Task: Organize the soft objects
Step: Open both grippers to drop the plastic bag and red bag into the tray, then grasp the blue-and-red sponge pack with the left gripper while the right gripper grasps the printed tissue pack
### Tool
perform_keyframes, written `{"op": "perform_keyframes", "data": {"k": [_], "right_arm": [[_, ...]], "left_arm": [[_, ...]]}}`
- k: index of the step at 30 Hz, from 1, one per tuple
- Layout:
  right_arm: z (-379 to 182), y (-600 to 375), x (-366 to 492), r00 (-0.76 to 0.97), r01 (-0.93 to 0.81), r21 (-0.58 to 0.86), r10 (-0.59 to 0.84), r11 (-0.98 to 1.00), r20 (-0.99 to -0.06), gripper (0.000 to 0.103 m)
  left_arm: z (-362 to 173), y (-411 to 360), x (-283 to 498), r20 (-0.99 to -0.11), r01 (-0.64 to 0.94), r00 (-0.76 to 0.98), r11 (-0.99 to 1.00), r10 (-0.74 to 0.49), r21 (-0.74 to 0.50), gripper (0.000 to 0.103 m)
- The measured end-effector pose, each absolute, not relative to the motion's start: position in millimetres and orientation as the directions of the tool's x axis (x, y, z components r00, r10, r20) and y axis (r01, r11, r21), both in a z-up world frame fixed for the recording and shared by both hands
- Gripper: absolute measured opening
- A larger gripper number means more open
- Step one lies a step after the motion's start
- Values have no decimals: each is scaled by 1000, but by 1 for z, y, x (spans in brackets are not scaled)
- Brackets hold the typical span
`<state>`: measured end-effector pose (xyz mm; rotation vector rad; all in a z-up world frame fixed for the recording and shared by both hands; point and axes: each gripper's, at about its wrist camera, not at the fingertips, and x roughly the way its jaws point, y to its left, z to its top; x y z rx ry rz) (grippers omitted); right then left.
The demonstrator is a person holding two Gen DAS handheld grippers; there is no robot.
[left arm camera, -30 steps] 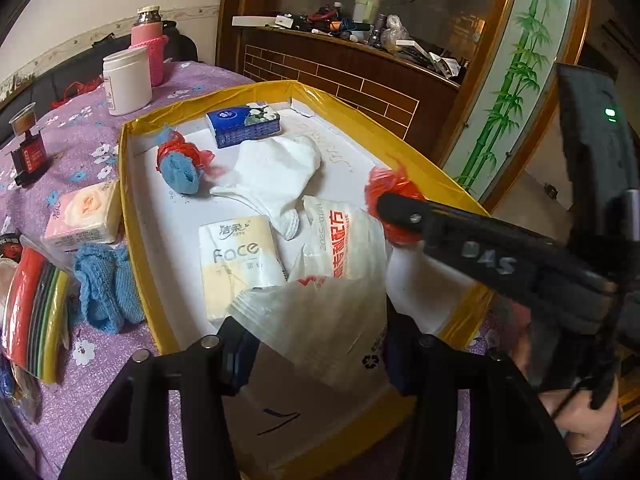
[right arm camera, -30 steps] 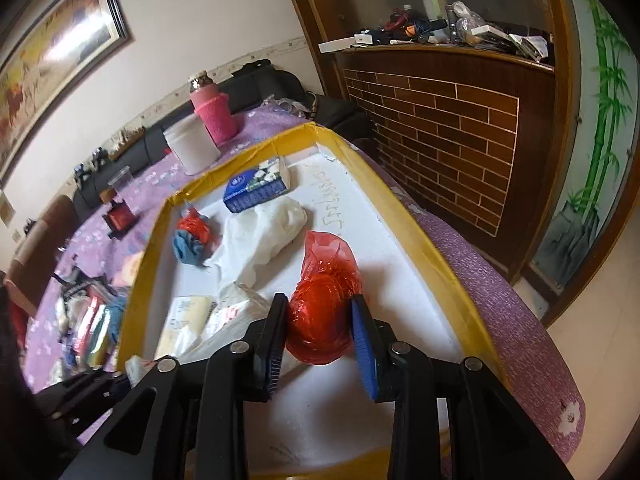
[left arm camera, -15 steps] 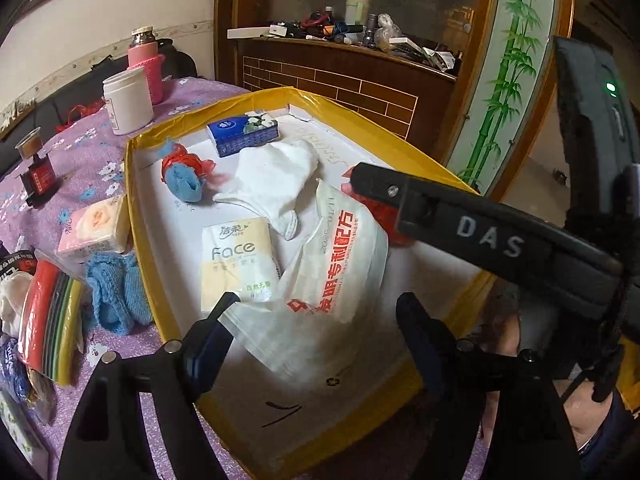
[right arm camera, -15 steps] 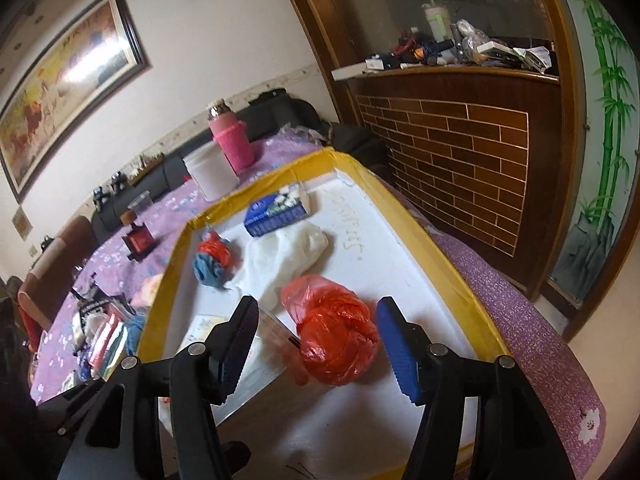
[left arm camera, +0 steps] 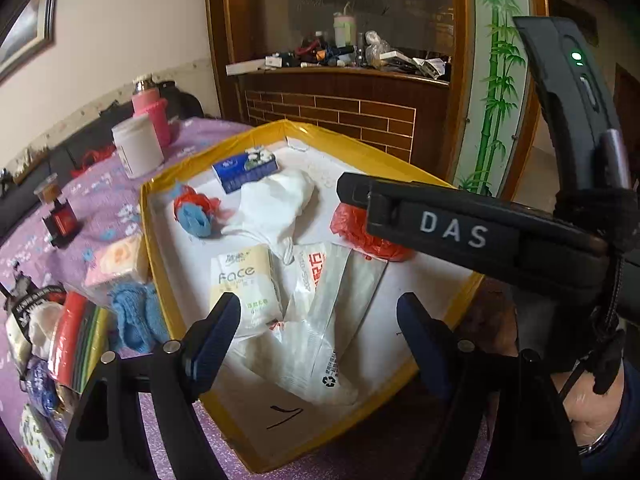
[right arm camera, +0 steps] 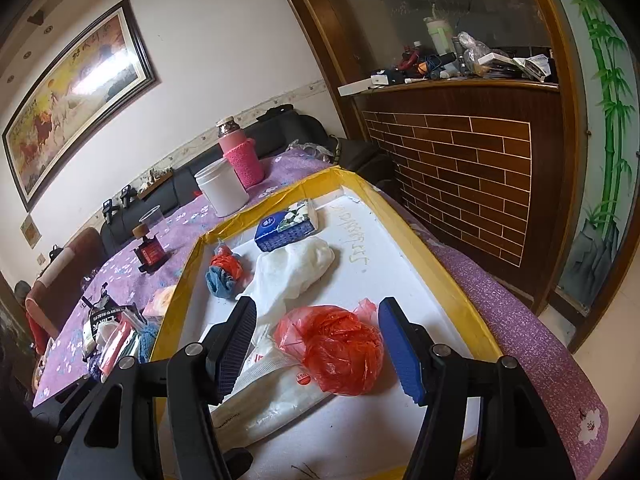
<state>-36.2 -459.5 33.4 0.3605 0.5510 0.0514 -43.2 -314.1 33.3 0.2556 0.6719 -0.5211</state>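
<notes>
While the left wrist view is being taken in, the left gripper (left arm camera: 318, 318) is being held wide apart above the near end of the yellow-rimmed tray (left arm camera: 156, 268), its ribbed dark-blue pads (left arm camera: 218, 330) gripping nothing; the jaws have just been opening. Below the gap, a crinkled white plastic bag (left arm camera: 320, 344) with red print is lying on the tray's flat white floor. Beside it a soft rectangular tissue pack (left arm camera: 244, 284) marked "Face" is resting, and farther in a rumpled white cloth (left arm camera: 276, 204), a blue knitted ball wrapped in red film (left arm camera: 196, 214) and a blue boxy tissue packet (left arm camera: 246, 168) are lying. A glossy red plastic bag (left arm camera: 360, 236) is being partly hidden by the right gripper's black bar. Outside the tray, on the purple flowered tablecloth (left arm camera: 104, 188), a blue knitted piece (left arm camera: 136, 318) is lying.

From the right wrist view, the right gripper (right arm camera: 318, 344) is being held well open, its jaws having just been opening, with the crumpled, shiny red plastic bag (right arm camera: 336, 346) sitting free between the textured blue pads (right arm camera: 400, 354), touching neither. It is lying on the tray, partly on the white plastic bag (right arm camera: 268, 396).
</notes>
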Motion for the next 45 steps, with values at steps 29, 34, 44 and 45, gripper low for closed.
{"op": "perform_keyframes", "data": {"k": [29, 34, 44, 45], "right_arm": [[85, -399, -76, 871, -97, 313, 233, 945, -433, 76], [83, -376, -75, 855, -153, 297, 277, 943, -438, 76], [81, -372, -89, 846, -230, 310, 347, 923, -406, 76], [81, -375, -91, 846, -235, 320, 355, 918, -397, 76]], "left_arm": [[82, -158, -83, -667, 252, 704, 964, -244, -86, 87], [81, -92, -91, -679, 70, 725, 994, -111, -87, 87], [21, 20, -102, -855, -380, 483, 925, 188, -12, 88], [16, 23, -101, -863, -387, 480, 921, 156, -49, 88]]}}
